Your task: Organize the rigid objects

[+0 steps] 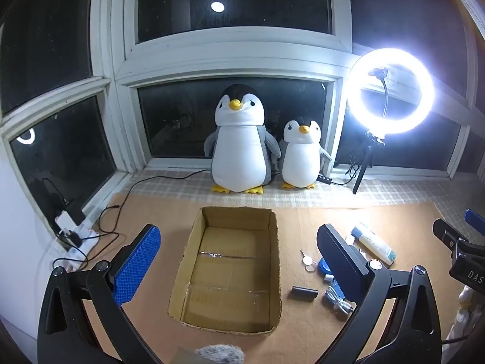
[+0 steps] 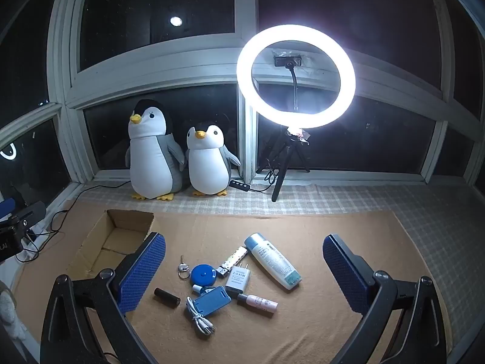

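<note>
Left gripper (image 1: 239, 257): jaws spread wide, grasping nothing, poised over the open cardboard box (image 1: 274, 242), which holds nothing but strips of clear tape on its floor. Right gripper (image 2: 244, 273): jaws likewise released and unloaded, framing the loose items on the brown mat (image 2: 318, 327).

Items between the right jaws, all outside and right of the box: white bottle (image 2: 272, 260) with blue cap and teal base, print too small to read; white charger plug (image 2: 238, 279), lettering illegible; pink tube (image 2: 257, 302), label unclear; blue tape measure (image 2: 202, 273); keys (image 2: 182, 267); dark cylinder (image 2: 167, 297); blue phone stand (image 2: 210, 301) touching a coiled white cable (image 2: 198, 318); patterned lighter (image 2: 232, 260).

In the left view, the right finger hides part of this cluster. The right gripper's body at the frame edge shows partial lettering "DAS", cut off.

Behind: two plush penguins (image 2: 151, 154) and a lit ring light (image 2: 295, 75) before the window.
</note>
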### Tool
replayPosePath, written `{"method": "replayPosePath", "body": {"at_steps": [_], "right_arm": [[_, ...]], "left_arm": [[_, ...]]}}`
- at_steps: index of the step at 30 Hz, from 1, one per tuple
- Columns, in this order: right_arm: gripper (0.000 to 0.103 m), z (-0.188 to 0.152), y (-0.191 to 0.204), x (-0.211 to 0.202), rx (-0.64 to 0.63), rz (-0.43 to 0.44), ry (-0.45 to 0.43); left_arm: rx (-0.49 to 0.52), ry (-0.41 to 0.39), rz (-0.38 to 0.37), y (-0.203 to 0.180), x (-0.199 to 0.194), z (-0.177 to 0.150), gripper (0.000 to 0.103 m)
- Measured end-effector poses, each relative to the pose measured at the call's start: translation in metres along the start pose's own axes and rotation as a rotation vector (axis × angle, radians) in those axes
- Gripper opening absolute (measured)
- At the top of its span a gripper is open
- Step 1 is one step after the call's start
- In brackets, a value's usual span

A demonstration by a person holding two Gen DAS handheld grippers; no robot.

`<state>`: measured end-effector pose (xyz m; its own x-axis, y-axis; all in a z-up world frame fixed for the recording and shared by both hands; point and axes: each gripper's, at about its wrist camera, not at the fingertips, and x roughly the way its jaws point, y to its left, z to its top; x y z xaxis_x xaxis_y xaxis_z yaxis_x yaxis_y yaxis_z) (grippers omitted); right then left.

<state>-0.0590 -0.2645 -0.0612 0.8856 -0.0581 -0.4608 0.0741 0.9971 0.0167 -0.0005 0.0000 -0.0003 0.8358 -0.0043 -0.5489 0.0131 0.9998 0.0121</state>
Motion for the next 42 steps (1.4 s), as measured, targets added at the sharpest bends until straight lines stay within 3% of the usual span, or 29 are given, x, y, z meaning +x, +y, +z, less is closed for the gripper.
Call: {"method": "replayPosePath", "body": {"at_steps": [42], "right_arm": [[0.102, -0.0001, 0.0016, 0.0016, -0.011, -0.004, 0.001]], "left_arm": [[-0.002, 0.002, 0.006, -0.0017, 0.0031, -0.0009, 0.103]]}}
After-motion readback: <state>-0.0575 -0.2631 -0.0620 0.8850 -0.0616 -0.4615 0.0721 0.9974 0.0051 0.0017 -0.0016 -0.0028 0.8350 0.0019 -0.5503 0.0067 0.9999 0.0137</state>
